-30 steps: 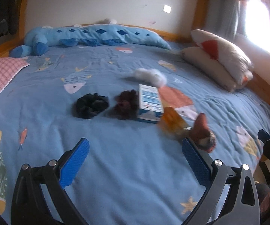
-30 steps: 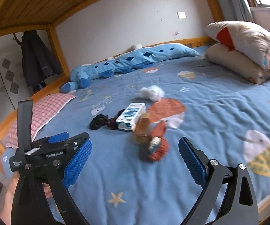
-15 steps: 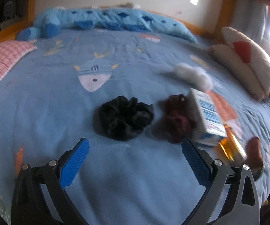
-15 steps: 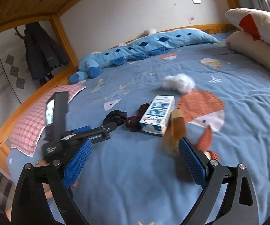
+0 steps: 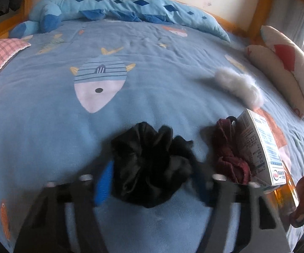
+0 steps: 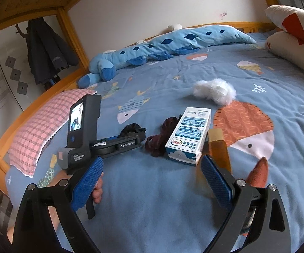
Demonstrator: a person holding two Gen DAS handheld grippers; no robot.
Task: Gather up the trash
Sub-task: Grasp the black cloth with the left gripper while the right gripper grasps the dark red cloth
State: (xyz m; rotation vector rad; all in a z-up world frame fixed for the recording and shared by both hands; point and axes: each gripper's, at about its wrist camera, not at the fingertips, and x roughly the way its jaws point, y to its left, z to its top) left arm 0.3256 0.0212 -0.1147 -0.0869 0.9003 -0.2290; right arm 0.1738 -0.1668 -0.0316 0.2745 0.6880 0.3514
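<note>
Closing around a black scrunchie, the left tongs dominate the bottom of the left wrist view; the blue pads flank the crumpled fabric at 9 and 3 o'clock, blurred, and whether they already press on it cannot be told. At 3 o'clock of the black one lies a dark red scrunchie, touching a white and blue carton on its right. An amber bottle and a brown-orange object sit at the lower right edge. A white fluffy scrunchie lies at 1 o'clock, well apart from the rest. All rest on a blue bed cover printed with fish, with a blue plush toy along the far side, a pink checked pillow at 9 o'clock and cream cushions at 3 o'clock.

From the right wrist view, the right tongs stand wide apart with nothing between them, above bare cover. The left tongs reach in from 9 o'clock, tips at the black scrunchie, a hand gripping the handle. The dark red scrunchie touches the carton; the amber bottle lies just beside it, behind the right pad. The white fluffy scrunchie lies at 12 o'clock of the carton.
</note>
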